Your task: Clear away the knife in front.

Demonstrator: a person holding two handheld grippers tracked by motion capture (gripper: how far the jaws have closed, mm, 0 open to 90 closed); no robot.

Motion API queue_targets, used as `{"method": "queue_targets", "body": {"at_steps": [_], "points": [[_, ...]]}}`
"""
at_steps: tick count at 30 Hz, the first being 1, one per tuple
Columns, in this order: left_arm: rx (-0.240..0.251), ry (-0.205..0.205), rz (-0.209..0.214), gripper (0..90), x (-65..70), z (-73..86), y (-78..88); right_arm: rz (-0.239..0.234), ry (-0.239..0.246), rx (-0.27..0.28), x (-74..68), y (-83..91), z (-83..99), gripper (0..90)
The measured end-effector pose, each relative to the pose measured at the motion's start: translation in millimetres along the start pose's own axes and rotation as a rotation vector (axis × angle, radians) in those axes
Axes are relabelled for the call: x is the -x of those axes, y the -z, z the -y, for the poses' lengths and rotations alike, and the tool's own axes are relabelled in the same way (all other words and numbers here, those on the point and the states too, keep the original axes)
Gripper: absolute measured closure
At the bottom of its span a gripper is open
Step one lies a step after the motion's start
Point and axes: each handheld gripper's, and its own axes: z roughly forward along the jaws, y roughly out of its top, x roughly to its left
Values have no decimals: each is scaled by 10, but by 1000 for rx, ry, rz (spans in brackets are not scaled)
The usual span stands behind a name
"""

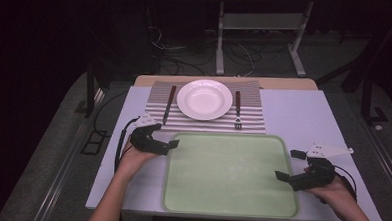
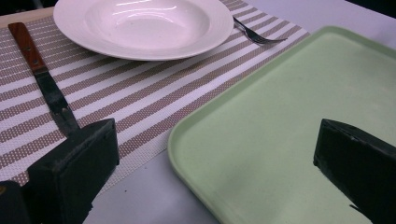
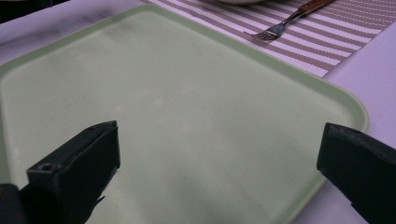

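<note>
An empty pale green tray [image 1: 223, 135] lies at the near middle of the table. Behind it a striped placemat [image 1: 253, 124] carries a white deep plate [image 1: 204, 99], with a wooden-handled knife [image 1: 169, 104] to its left and a fork [image 1: 237, 110] to its right. My left gripper [image 1: 164, 136] stands open over the tray's far left corner [image 2: 196, 130], empty, with the knife [image 2: 42, 74] and plate [image 2: 140, 25] ahead. My right gripper [image 1: 288, 165] is open and empty at the tray's right edge [image 3: 327, 93], the fork [image 3: 280, 28] beyond it.
The white tabletop [image 1: 294, 115] has bare strips left and right of the tray. A metal stand [image 1: 257, 38] and loose cables [image 1: 186, 60] are on the dark floor behind the table. The tray's near rim lies close to the table's front edge.
</note>
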Motion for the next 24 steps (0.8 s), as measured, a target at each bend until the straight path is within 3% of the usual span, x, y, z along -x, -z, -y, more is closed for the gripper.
{"method": "queue_targets", "body": {"at_steps": [24], "points": [[13,-4,-34,0,-124,-109,-81,-7,1,-2,-8,-12,-3,0]]}}
